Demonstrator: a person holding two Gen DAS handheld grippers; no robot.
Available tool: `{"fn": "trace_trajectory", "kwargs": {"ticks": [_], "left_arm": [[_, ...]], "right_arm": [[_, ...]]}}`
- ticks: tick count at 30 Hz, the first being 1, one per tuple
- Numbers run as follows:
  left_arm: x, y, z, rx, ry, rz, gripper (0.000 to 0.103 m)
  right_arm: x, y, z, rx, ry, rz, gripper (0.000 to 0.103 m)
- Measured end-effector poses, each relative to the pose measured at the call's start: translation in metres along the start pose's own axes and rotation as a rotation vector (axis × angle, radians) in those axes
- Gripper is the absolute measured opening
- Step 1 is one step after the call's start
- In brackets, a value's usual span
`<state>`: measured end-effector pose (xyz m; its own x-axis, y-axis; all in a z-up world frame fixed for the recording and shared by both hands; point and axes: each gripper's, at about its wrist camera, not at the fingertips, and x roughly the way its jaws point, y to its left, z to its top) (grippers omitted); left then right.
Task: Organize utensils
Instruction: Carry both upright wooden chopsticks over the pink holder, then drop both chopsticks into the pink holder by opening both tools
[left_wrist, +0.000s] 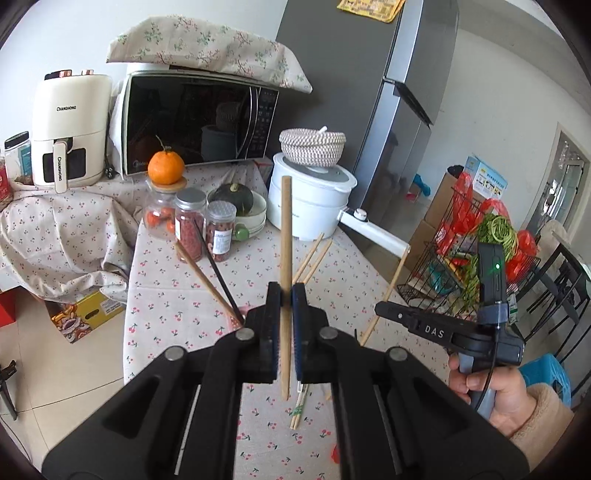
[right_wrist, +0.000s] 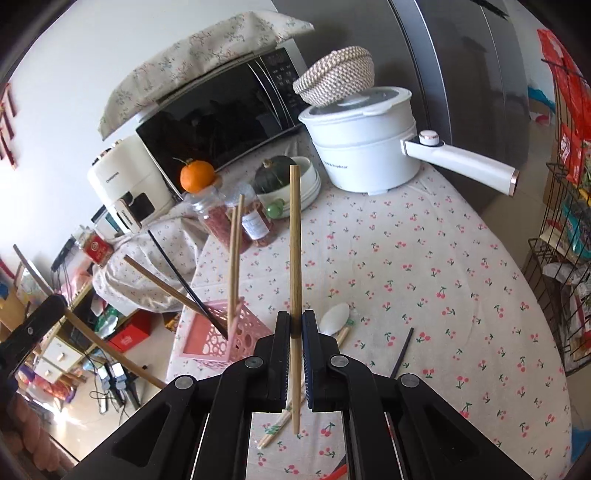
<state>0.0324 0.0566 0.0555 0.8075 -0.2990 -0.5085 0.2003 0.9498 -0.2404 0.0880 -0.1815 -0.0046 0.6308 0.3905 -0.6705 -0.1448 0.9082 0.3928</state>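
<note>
Fingers (left_wrist: 274, 295) of both grippers around 2 chopsticks (left_wrist: 285, 258)

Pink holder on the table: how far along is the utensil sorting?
Done: several chopsticks already stand in the pink holder. In hand: the left tool and right tool each grip one wooden chopstick. Left: a white spoon, a dark chopstick and a wrapped pair lie on the table.

Bright daylight, sharp, fisheye-warped edges.

Your left gripper (left_wrist: 286, 295) held a wooden chopstick (left_wrist: 286, 236) upright between closed jaws above the counter (left_wrist: 177, 295), near your right gripper (left_wrist: 424, 325).
</note>
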Motion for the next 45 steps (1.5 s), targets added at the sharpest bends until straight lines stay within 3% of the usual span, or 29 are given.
{"fn": "trace_trajectory", "kwargs": {"ticks": [6, 15, 27, 28, 33, 39, 45], "left_arm": [[-0.010, 0.008, 0.011, -0.031, -0.183, 0.050, 0.007], [0.039, 0.014, -0.001, 0.005, -0.187, 0.169, 0.007], [0.093, 0.038, -0.011, -0.086, -0.005, 0.174, 0.008], [0.094, 0.038, -0.012, -0.092, 0.005, 0.173, 0.010], [0.080, 0.037, -0.009, -0.107, 0.014, 0.181, 0.046], [0.062, 0.050, -0.015, -0.110, 0.104, 0.260, 0.060], [0.058, 0.065, -0.029, -0.104, 0.179, 0.283, 0.060]], "right_arm": [[-0.031, 0.019, 0.013, -0.047, -0.122, 0.036, 0.006], [-0.036, 0.022, 0.016, -0.038, -0.137, 0.055, 0.006], [-0.038, 0.032, 0.020, -0.051, -0.164, 0.098, 0.006], [-0.038, 0.034, 0.021, -0.049, -0.168, 0.105, 0.006], [-0.039, 0.046, 0.027, -0.031, -0.202, 0.146, 0.006], [-0.023, 0.061, 0.032, -0.022, -0.231, 0.172, 0.006], [0.012, 0.080, 0.024, -0.058, -0.242, 0.144, 0.006]]}}
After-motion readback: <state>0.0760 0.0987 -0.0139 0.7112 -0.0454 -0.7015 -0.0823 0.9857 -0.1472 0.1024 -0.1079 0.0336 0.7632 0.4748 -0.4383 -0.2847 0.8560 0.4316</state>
